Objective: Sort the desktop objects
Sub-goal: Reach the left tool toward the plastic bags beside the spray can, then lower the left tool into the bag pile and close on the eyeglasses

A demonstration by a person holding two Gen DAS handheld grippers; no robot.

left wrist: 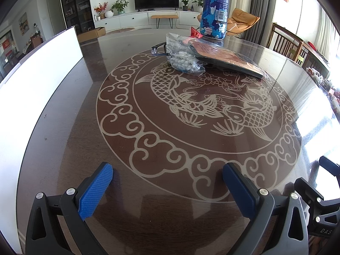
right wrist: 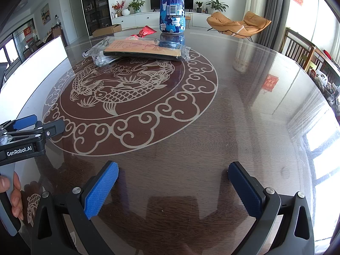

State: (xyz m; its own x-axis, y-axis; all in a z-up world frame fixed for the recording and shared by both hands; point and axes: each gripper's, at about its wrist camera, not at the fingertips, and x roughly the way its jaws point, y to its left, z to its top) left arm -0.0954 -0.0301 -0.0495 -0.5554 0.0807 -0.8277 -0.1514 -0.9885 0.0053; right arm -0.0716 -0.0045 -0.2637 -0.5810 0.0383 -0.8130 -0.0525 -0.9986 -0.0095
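At the far side of the round glass-topped table (left wrist: pixel 70 110) stands a blue camouflage bottle (left wrist: pixel 215 10) (right wrist: pixel 172 6). In front of it lies a flat dark packet in clear wrap (left wrist: pixel 229 57) (right wrist: pixel 144 50), resting partly on a clear bag of small white pieces (left wrist: pixel 184 60) (right wrist: pixel 102 59). Black-framed glasses (left wrist: pixel 158 48) lie beside the bag. A red wrapped item (right wrist: pixel 145 30) (left wrist: pixel 195 33) sits behind the packet. My left gripper (left wrist: pixel 167 176) and right gripper (right wrist: pixel 173 176) both hover open and empty near the table's front, far from the objects.
A white box or board (left wrist: pixel 36 80) (right wrist: pixel 36 63) stands along the table's left side. The left gripper's body (right wrist: pixel 27 136), held by a hand (right wrist: pixel 14 195), shows at the right wrist view's left edge. Wooden chairs (left wrist: pixel 291 46) stand at the right.
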